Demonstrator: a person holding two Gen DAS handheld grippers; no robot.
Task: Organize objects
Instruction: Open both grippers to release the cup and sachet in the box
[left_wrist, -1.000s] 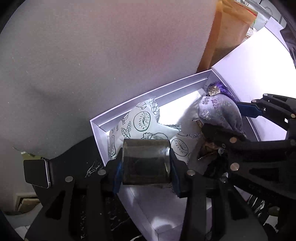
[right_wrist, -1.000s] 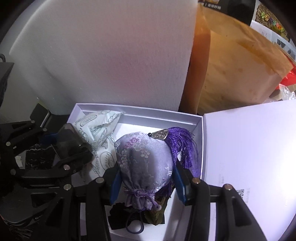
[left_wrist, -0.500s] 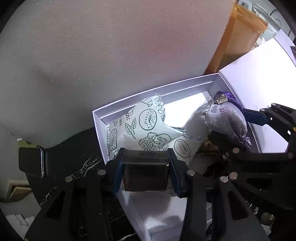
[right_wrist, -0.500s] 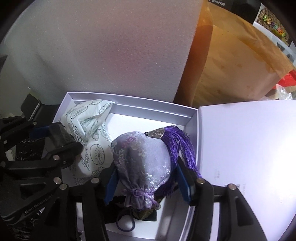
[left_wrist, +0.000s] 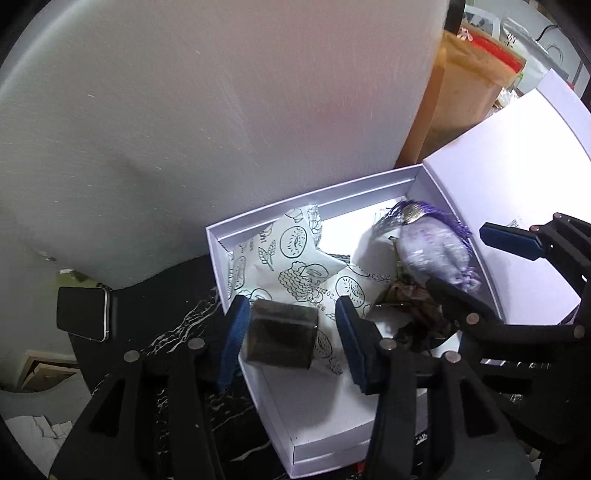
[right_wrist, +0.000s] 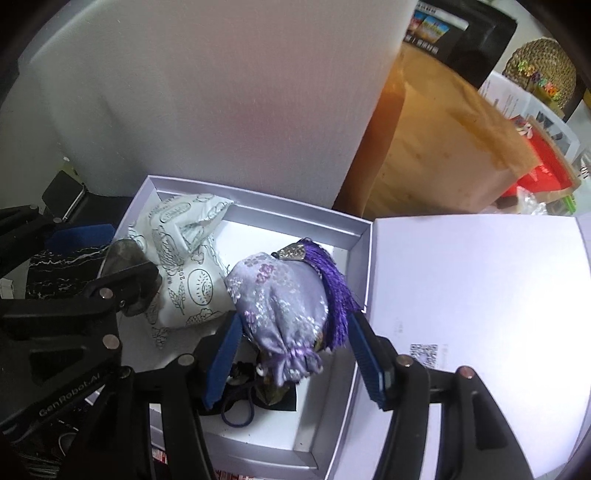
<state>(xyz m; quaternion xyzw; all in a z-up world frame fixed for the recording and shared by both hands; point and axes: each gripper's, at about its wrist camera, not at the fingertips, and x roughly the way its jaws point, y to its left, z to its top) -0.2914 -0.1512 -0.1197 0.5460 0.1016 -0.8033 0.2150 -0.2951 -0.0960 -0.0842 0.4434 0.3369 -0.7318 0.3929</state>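
Both grippers over the white box (left_wrist: 255, 229), lid (right_wrist: 480, 280) lying open on the right; step in hand looks like dropping items into the box.

Left gripper (left_wrist: 291, 339): jaws spread wider than the dark block (left_wrist: 282, 338); left pad looks touching or nearly so, clear gap on the right side, so no squeeze on it; block sits tilted at the near-left of the box, partly on the printed paper bag (left_wrist: 291, 258); can't tell if it's fully settled or mid-drop.

Right gripper (right_wrist: 295, 354): jaws wide apart w/ gaps both sides of the purple pouch (right_wrist: 280, 299); pouch lies in the box right half, tassel (right_wrist: 332, 288) toward the right wall, resting on some dark bits and a hair tie (right_wrist: 240, 417) at the near side.

How to finish well, imo:
- pull each gripper straight back and up along finger axis; no sideways sweep, pads are just beside the items and would drag them
- left: watch the left pad on the block; block is tilted on soft paper, likely to tip or slide toward the near wall if nudged
- right: tassel threads hang near the right pad; snag risk, clear that side first
- grippers are close to each other mid-box; retract one at a time
- check nothing sticks above the rim before lid closes
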